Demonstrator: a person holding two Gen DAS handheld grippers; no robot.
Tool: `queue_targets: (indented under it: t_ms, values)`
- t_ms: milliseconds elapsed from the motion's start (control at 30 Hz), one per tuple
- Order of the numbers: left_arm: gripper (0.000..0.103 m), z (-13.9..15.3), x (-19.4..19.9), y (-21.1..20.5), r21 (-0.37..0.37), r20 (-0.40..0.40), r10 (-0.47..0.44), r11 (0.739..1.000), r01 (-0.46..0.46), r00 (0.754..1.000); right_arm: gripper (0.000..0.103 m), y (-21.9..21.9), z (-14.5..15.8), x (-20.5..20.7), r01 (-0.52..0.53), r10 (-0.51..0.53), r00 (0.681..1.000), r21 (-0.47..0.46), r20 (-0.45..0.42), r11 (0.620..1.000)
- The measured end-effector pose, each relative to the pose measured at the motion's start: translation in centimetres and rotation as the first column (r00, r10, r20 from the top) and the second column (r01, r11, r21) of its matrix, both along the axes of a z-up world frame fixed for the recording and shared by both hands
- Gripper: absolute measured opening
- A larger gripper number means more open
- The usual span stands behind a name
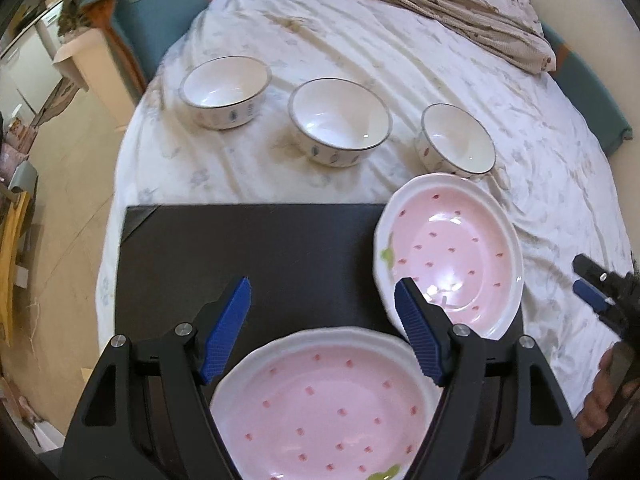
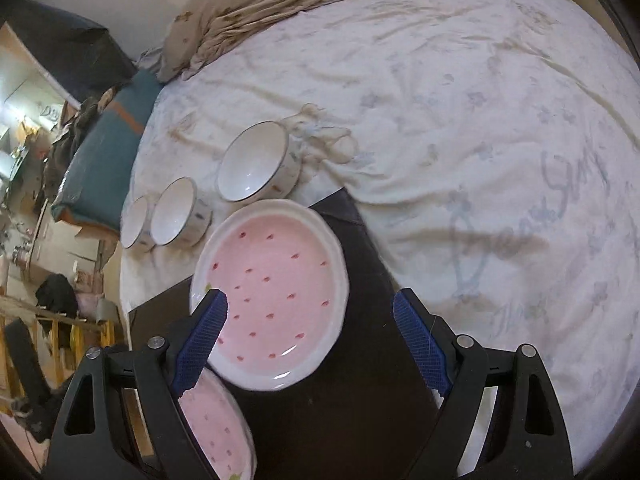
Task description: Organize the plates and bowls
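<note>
Here, hovering over a bed [image 1: 400, 60] spread with a pale flowered sheet, on which is lying a black board [image 1: 260, 248]. Left gripper [image 1: 324, 324] hanging released, blue pads spread wide and gripping nothing, pointing steeply down. Directly beneath and between its fingers, sitting on the board: the near pink plate [image 1: 332, 408], white-rimmed and speckled with red dots, touching neither pad. Just ahead and to the right of that gripper, lying half on the board and half on the sheet: the far pink plate [image 1: 452, 256], its near rim passing behind the right pad.

Further ahead, standing in a row on the sheet, well apart from the gripper: the left bowl [image 1: 224, 92], the middle bowl [image 1: 340, 120] and the right bowl [image 1: 456, 140], all white, upright and empty, the last just beyond the far plate's rim. Beyond those, lying crumpled at the far end of the bed: a beige blanket [image 1: 440, 4].

Right gripper [image 2: 308, 336] likewise hanging slack and wide, clasping nothing. Its left pad showing in front of the far plate's near edge; whether touching, impossible to tell. Between its fingers, mostly bare board. Low and to its left, partly hidden behind the finger: the near plate again. At the right edge of the left view, showing a hand [image 1: 608, 392] holding that gripper.
</note>
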State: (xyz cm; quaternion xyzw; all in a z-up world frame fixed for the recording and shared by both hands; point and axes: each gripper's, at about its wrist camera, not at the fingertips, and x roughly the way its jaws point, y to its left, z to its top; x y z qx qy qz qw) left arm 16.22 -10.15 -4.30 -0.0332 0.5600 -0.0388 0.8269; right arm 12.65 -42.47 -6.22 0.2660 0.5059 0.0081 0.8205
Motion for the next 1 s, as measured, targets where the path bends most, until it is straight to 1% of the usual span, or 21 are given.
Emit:
queue_targets:
  t_ms: [67, 133, 200, 267, 367, 433, 467, 533, 600, 633, 700, 733, 800, 833, 867, 900, 933, 1000]
  values:
    - [0.072, -0.3, 1.0, -1.1, -0.008, -0.022, -0.004, 1.0, 0.004, 1.0, 0.088, -0.6, -0.6, 0.3, 0.016, -0.016, 1.0, 0.011, -0.004, 1.0]
    - [0.072, -0.7, 1.8, -1.9, -0.026, -0.047, 0.003, 1.0, -0.004, 0.999, 0.088, -1.2, -1.6, 0.7, 0.039, -0.038, 0.999, 0.032, -0.031, 0.999]
    - [0.072, -1.6, 2.6, -2.6, -0.052, -0.088, 0.018, 0.998, -0.023, 0.996, 0.088, -1.6, -2.5, 1.1, 0.051, -0.048, 0.997, 0.052, -0.058, 0.997]
    - [0.072, -2.7, 3.3, -3.4, -0.06, -0.132, 0.023, 0.998, -0.031, 0.991, 0.088, -1.8, -3.5, 1.5, 0.058, -0.052, 0.995, 0.07, -0.09, 0.996]
    - [0.072, -4.2, 3.8, -4.4, -0.036, -0.155, 0.022, 0.999, -0.028, 0.988, 0.087, -2.1, -5.3, 1.7, 0.057, -0.038, 0.988, 0.122, -0.152, 0.991]
    - [0.072, -5.1, 4.1, -4.7, -0.013, -0.165, 0.024, 1.0, -0.027, 0.986, 0.084, -1.9, -6.3, 1.9, 0.046, -0.014, 0.983, 0.168, -0.184, 0.985]
    - [0.072, -5.6, 4.2, -4.8, -0.004, -0.172, 0.026, 1.0, -0.027, 0.985, 0.078, -1.8, -6.8, 2.0, 0.041, -0.005, 0.98, 0.175, -0.198, 0.984]
    - [0.072, -6.5, 4.5, -4.8, -0.025, -0.192, 0.023, 0.999, -0.028, 0.981, 0.073, -1.3, -7.4, 2.2, 0.025, 0.012, 0.975, 0.16, -0.221, 0.987]
    - [0.071, -7.5, 4.8, -4.6, -0.076, -0.221, 0.023, 0.996, -0.041, 0.975, 0.063, -1.1, -7.9, 2.3, 0.021, 0.02, 0.972, 0.172, -0.234, 0.985]
    - [0.071, -7.8, 5.0, -4.4, -0.097, -0.233, 0.027, 0.994, -0.051, 0.972, 0.061, -1.0, -8.2, 2.3, 0.023, 0.022, 0.971, 0.186, -0.237, 0.982]
    - [0.071, -8.2, 5.2, -4.0, -0.132, -0.232, 0.048, 0.988, -0.08, 0.971, 0.051, -0.8, -8.5, 2.6, 0.02, 0.028, 0.97, 0.194, -0.243, 0.981]
    - [0.067, -8.3, 5.3, -3.8, -0.143, -0.224, 0.057, 0.986, -0.09, 0.973, 0.047, -0.7, -8.7, 2.6, 0.015, 0.033, 0.969, 0.194, -0.243, 0.981]
    - [0.056, -8.7, 5.6, -3.9, -0.155, -0.234, 0.051, 0.984, -0.089, 0.971, 0.031, -0.2, -9.1, 2.8, -0.007, 0.056, 0.966, 0.194, -0.251, 0.981]
    - [0.047, -9.0, 5.7, -4.0, -0.164, -0.248, 0.046, 0.982, -0.089, 0.968, 0.029, 0.0, -9.3, 2.9, -0.014, 0.066, 0.965, 0.2, -0.255, 0.98]
    - [0.041, -9.1, 5.8, -4.0, -0.172, -0.258, 0.042, 0.981, -0.089, 0.965, 0.024, 0.2, -9.4, 3.0, -0.021, 0.074, 0.964, 0.204, -0.257, 0.979]
    - [0.04, -9.4, 5.9, -4.1, -0.177, -0.269, 0.04, 0.98, -0.09, 0.962, 0.019, 0.4, -9.5, 3.0, -0.029, 0.082, 0.963, 0.203, -0.258, 0.979]
    - [0.039, -9.6, 5.9, -4.1, -0.178, -0.277, 0.037, 0.98, -0.089, 0.96, 0.017, 0.6, -9.6, 3.0, -0.037, 0.086, 0.961, 0.19, -0.262, 0.981]
    - [0.032, -10.1, 6.0, -4.6, -0.177, -0.298, 0.025, 0.981, -0.081, 0.954, 0.011, 0.4, -9.7, 3.0, -0.034, 0.08, 0.961, 0.174, -0.263, 0.984]
